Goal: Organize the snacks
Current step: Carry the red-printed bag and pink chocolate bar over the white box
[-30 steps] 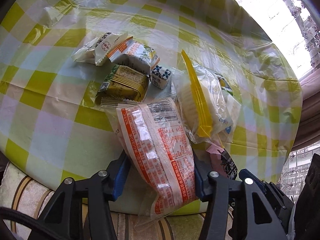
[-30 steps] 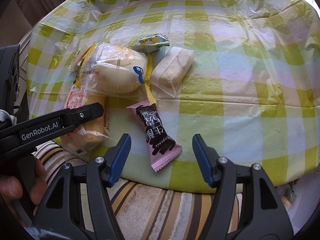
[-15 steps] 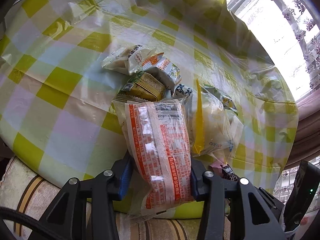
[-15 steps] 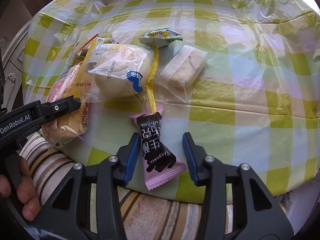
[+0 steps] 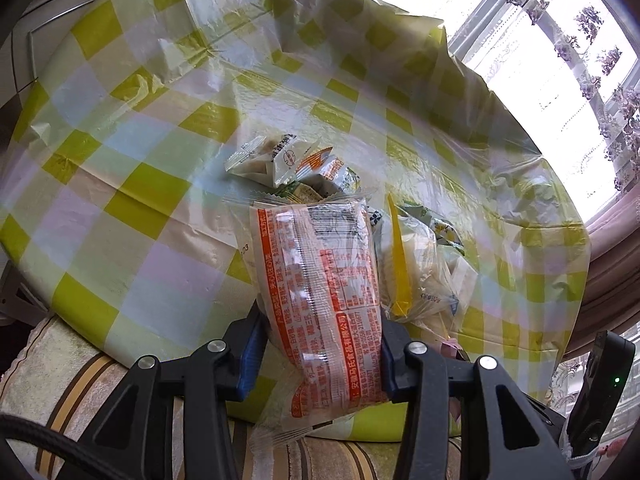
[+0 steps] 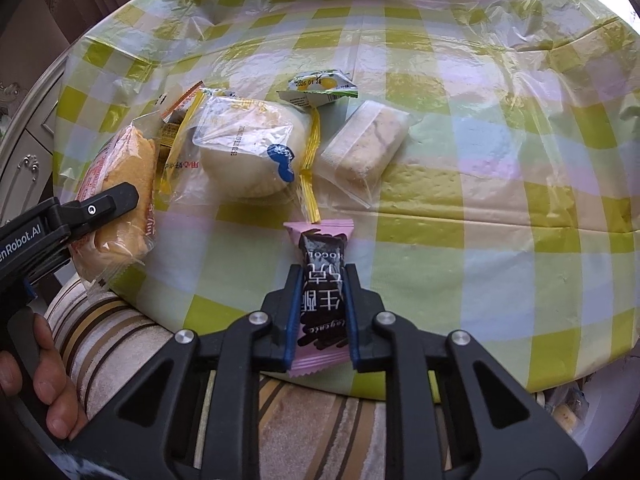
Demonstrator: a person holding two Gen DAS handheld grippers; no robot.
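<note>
Between the left gripper (image 5: 320,344) pads, left wrist view: orange-printed cake packet (image 5: 320,276), clamped across its lower half, upper end free above the checked tablecloth (image 5: 132,184). Small snack pile (image 5: 296,168) lies beyond; bun bag (image 5: 416,268) just right. Packet judged light, soft, crinkly film; a mid-body grip seems safest, since squeezing harder would crush the cake.

Right wrist view: right gripper (image 6: 320,312) jaws closing, narrow, pads against the pink chocolate bar (image 6: 322,280) near the table's front edge. Bar judged light, fairly stiff, wrapper slick; hold across the solid body, not the crimped ends. Pale wrapped bar (image 6: 364,144) lies well beyond.
</note>
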